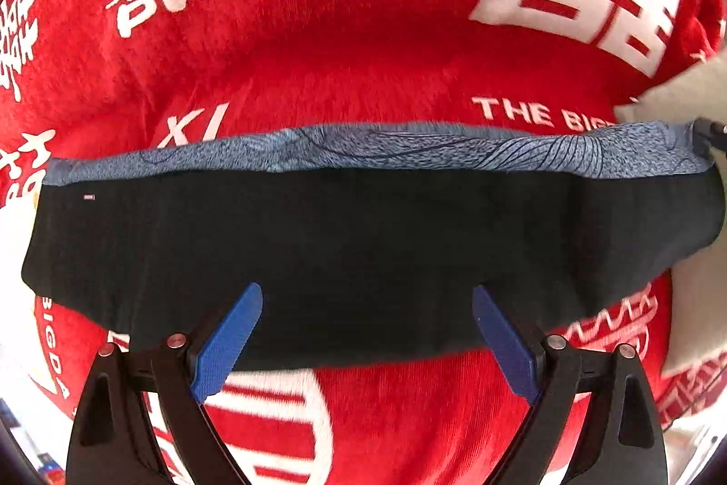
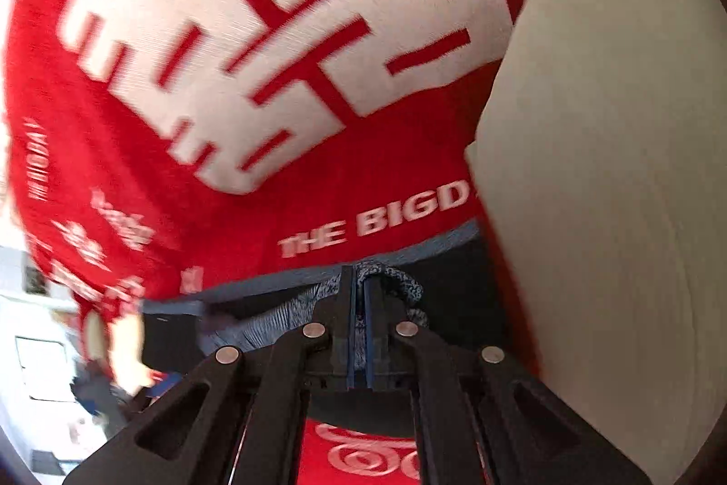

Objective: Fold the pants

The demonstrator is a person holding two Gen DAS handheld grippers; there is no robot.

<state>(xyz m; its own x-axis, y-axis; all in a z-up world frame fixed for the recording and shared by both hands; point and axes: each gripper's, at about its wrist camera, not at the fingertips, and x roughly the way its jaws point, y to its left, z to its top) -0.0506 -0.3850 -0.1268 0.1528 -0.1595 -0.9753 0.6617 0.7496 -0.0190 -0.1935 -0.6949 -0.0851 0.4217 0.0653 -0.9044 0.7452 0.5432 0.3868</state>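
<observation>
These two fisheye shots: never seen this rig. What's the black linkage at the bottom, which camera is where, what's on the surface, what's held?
No robot arm here. A person holds a two-finger gripper in each hand, and each gripper carries a camera looking forward along its fingers. The black linkage is the gripper itself.

Left wrist view: the left gripper stands open, its blue pads apart over the dark pants, gripping nothing.

Right wrist view: the right gripper is shut on the pants' blue-grey patterned edge, bunched between the pads.

The pants lie on a red blanket with white lettering. The picture is blurred.
</observation>
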